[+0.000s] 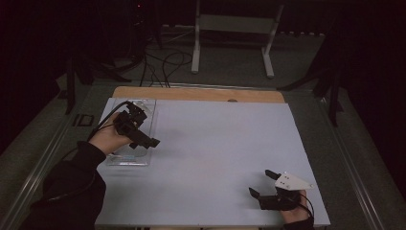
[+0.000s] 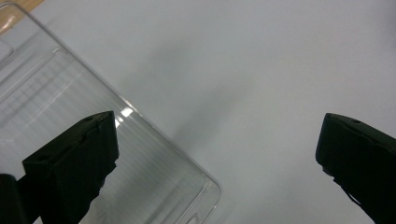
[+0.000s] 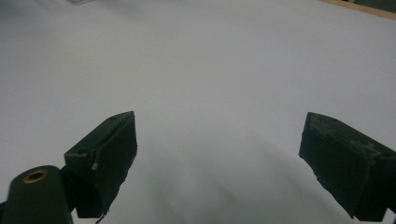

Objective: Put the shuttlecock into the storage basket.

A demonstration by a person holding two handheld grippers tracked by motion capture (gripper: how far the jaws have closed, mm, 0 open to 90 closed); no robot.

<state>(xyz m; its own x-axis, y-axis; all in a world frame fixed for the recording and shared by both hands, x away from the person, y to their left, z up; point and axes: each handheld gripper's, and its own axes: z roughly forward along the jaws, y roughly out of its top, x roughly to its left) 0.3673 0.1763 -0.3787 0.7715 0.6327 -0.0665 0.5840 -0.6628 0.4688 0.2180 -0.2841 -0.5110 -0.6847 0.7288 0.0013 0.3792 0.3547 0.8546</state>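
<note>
Clear plastic tray (image 1: pixel 143 108) lies flat at left side of white worktop (image 1: pixel 215 143), near far edge. Left tongs (image 1: pixel 143 139) hang over tray's right rim, spread wide, gripping nothing; one jaw above tray, other above bare worktop. Right tongs (image 1: pixel 262 183) at near right corner, well apart from tray, likewise spread, nothing between.

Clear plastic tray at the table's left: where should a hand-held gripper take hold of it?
Probably the thin raised rim near the rounded corner of the clear plastic tray. It lies flat on the white table, so pinch that edge from above. The open left hand-held gripper already straddles that corner.
</note>
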